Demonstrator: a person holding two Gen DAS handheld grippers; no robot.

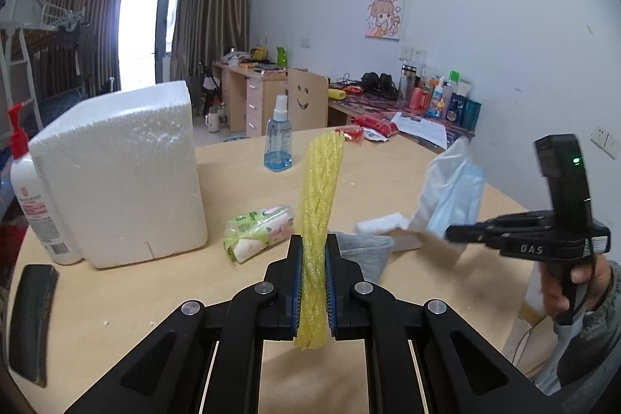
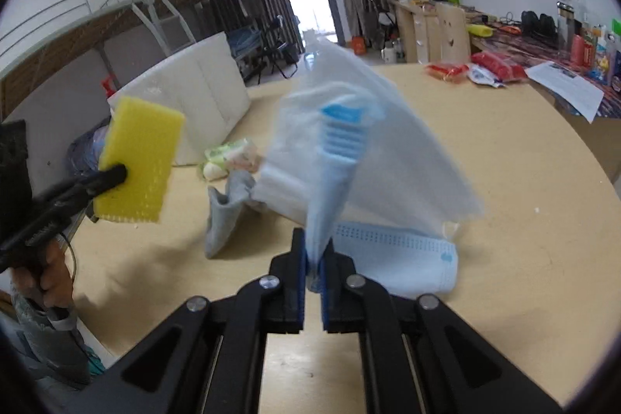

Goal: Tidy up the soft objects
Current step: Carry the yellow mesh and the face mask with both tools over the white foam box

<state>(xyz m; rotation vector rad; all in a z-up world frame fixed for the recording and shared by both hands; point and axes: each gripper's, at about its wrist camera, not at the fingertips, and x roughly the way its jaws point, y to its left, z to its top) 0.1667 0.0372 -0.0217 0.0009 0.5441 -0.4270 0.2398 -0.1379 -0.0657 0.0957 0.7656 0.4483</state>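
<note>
Round wooden table point(image 1: 388, 181) fills the foreground. White foam box point(image 1: 116, 173) stands on its left side, a lotion pump bottle point(image 1: 35, 196) tight against it. Left gripper point(image 1: 313, 255) clamped on a yellow foam net sleeve point(image 1: 320, 189), held upright above the tabletop. Right gripper point(image 2: 313, 251) pinched shut on a blue face mask in clear wrapper point(image 2: 349, 150), lifted off the table, blurred. Grey sock point(image 2: 225, 216), tissue pack point(image 1: 260, 229) and another mask point(image 2: 403, 255) lie on the table
</note>
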